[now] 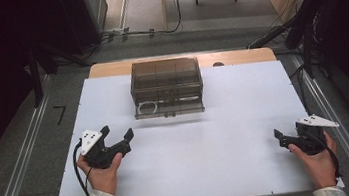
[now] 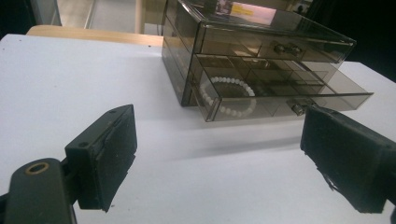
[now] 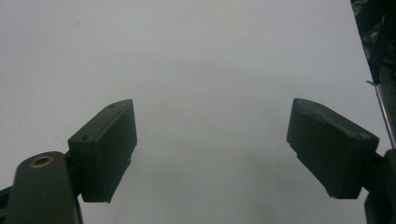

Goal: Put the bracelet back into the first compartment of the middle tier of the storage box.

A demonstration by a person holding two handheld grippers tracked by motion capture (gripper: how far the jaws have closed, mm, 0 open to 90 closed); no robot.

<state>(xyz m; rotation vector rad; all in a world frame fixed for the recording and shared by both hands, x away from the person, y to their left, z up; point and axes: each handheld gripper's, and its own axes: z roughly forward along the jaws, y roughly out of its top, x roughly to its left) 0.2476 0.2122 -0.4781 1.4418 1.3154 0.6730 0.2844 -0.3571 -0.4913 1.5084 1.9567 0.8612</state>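
Black jaws of the left gripper point(image 1: 118, 132) stand spread and empty, aimed at the smoky plastic drawer box point(image 1: 166, 81) well ahead at the far middle of the white table point(image 1: 217, 138). Its bottom drawer point(image 2: 280, 95) is pulled out, a white bead bracelet point(image 2: 228, 96) inside. The right gripper point(image 1: 279, 138), also spread, rests near the right edge with bare table between. No writing is readable.

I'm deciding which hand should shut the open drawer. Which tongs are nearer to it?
The left tongs. They sit just in front of the open drawer and to its left, facing it. The right tongs rest far off near the table's right edge.
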